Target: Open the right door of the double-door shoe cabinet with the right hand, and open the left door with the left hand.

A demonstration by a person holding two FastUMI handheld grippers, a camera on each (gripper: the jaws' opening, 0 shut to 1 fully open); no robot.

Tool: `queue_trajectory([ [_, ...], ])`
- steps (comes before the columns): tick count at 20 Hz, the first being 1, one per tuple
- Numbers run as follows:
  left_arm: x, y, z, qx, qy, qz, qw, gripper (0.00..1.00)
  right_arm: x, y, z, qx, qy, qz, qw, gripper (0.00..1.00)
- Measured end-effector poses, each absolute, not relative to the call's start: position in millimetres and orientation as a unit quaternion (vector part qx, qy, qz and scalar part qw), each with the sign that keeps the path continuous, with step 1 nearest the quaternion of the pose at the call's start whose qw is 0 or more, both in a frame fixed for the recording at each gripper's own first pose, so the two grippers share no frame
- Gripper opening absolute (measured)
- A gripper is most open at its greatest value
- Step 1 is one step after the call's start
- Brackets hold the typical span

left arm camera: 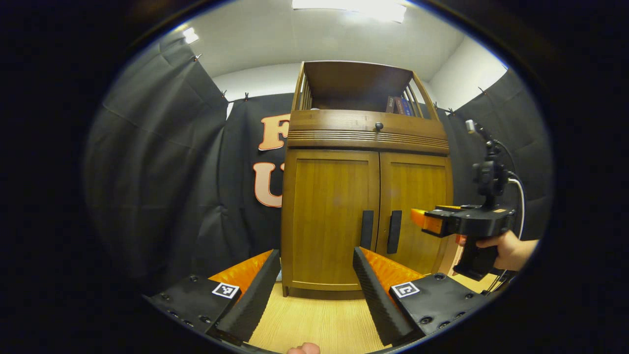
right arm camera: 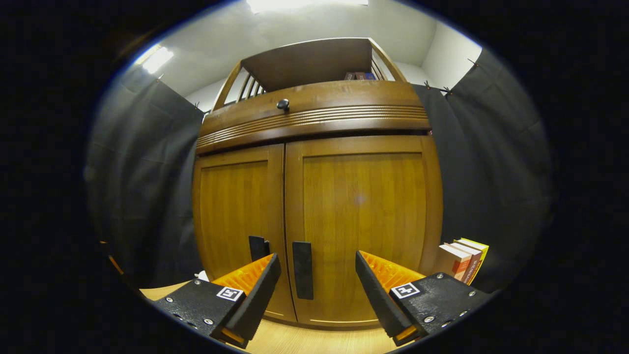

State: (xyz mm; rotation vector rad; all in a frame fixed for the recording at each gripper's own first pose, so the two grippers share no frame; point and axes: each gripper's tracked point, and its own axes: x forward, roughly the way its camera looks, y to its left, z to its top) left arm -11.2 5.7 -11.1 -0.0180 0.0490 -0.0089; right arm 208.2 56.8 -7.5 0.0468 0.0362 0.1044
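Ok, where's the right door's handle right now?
In the right gripper view, the right door's handle stands vertically between the open right tongs, beside the left door's handle.

Black cloth [left arm camera: 162, 162] drapes the booth (clipped along its top) under a white ceiling [left arm camera: 324, 34] with lit panels [left arm camera: 363, 7].

The shoe cabinet [right arm camera: 314, 123] is warm honey-brown wood with a straight vertical grain. Its left door [left arm camera: 330, 216] and right door [right arm camera: 361, 221] share that tone, each framed in a slightly darker border, and each carries a black handle: the left handle [left arm camera: 366, 229] and the right handle [right arm camera: 302, 270]. A band of fine horizontal grooves [right arm camera: 314, 119] runs above the doors, with a black knob [right arm camera: 282, 103] at 12 o'clock from it. The books [right arm camera: 462, 260] at 3 o'clock show white, orange and yellow. The floor [left arm camera: 314, 324] is pale, light-grained wood.
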Motion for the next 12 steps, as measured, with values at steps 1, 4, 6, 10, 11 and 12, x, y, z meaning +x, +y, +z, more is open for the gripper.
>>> queue_trajectory([
  [1, -12, 7, -13, -0.010, 0.028, -0.004, 1.000, 0.97, 218, 61, -15, 0.024, 0.022, 0.051, 0.998, 0.98],
  [4, -14, 15, -13, -0.008, 0.027, 0.002, 1.000, 0.96, 245, 67, -36, 0.016, 0.042, 0.038, 0.998, 0.93],
  [6, -14, 24, -17, -0.007, 0.032, 0.009, 0.999, 0.97, 256, 74, -48, 0.024, 0.057, 0.037, 0.997, 0.97],
  [10, -12, 38, -21, -0.006, 0.041, 0.021, 0.999, 0.96, 277, 79, -58, 0.032, 0.064, 0.025, 0.997, 0.82],
  [11, -11, 41, -21, -0.004, 0.040, 0.022, 0.999, 0.96, 281, 76, -61, 0.028, 0.065, 0.019, 0.997, 0.79],
  [12, -10, 42, -20, -0.001, 0.038, 0.024, 0.999, 0.96, 284, 77, -64, 0.028, 0.070, 0.019, 0.997, 0.74],
])
